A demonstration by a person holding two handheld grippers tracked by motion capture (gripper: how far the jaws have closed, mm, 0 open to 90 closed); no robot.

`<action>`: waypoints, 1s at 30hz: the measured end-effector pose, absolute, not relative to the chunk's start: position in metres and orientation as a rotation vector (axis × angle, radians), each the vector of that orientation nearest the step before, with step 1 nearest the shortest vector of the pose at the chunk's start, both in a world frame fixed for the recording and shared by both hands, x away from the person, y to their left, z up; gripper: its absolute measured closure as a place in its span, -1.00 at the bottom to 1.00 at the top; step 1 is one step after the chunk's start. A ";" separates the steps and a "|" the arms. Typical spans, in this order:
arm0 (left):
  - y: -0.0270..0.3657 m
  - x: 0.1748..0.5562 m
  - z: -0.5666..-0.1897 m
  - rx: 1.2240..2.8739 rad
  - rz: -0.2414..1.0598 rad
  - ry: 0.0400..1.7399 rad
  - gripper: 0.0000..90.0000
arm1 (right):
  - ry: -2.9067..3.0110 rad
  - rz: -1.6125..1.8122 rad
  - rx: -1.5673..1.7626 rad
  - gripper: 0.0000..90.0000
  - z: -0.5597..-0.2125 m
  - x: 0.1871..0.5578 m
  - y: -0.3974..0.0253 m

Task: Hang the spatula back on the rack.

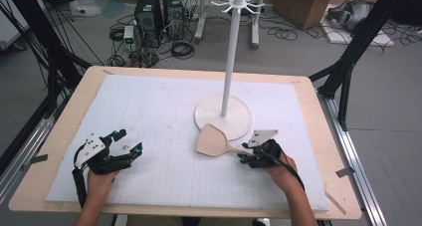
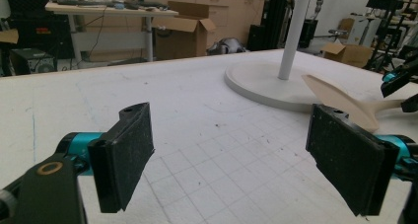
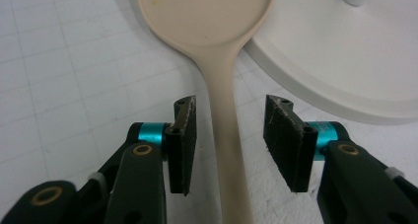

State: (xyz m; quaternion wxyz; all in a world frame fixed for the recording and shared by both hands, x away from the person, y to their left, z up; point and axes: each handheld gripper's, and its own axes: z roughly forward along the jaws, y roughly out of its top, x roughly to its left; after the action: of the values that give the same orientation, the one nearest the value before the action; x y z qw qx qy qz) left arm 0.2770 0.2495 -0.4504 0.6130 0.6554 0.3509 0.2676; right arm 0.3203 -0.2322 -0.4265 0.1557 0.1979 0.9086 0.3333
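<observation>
A smooth beige spatula (image 3: 217, 46) — flat-bladed, slim-handled — lies on the gridded white mat (image 1: 149, 116), blade overlapping the round stand base (image 3: 345, 61). The right gripper (image 3: 229, 135) straddles its handle, jaws parted — untouching; the left gripper (image 2: 231, 160) gapes wide.

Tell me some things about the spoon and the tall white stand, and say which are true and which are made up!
1. The right gripper has the spoon handle between its open jaws. True.
2. The left gripper is squeezing the spoon. False: it is open with nothing between its jaws, away from the spoon.
3. The spoon's wide end overlaps the edge of the stand's round base. True.
4. The spoon hangs from a hook at the top of the stand. False: it is down by the mat.
</observation>
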 end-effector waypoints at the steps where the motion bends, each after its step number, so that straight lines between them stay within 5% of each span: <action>1: 0.249 0.277 -0.450 1.512 0.617 0.809 -0.59 | 2.614 0.950 0.567 0.29 -0.427 0.321 -0.232; 11: 0.249 0.277 -0.451 1.512 0.614 0.806 -0.59 | 2.689 0.911 0.529 0.50 -0.433 0.331 -0.232; 12: 0.249 0.277 -0.451 1.513 0.614 0.809 -0.59 | 2.716 0.934 0.511 0.70 -0.433 0.333 -0.232; 30: 0.239 0.276 -0.444 1.542 0.574 0.757 -0.54 | 2.707 0.974 0.446 0.73 -0.415 0.327 -0.228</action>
State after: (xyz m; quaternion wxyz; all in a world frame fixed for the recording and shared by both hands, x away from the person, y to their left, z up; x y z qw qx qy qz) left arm 0.2765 0.2389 -0.4438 0.6172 0.6699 0.3288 0.2495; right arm 0.3272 -0.2278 -0.4152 0.1149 0.1522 0.9237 0.3322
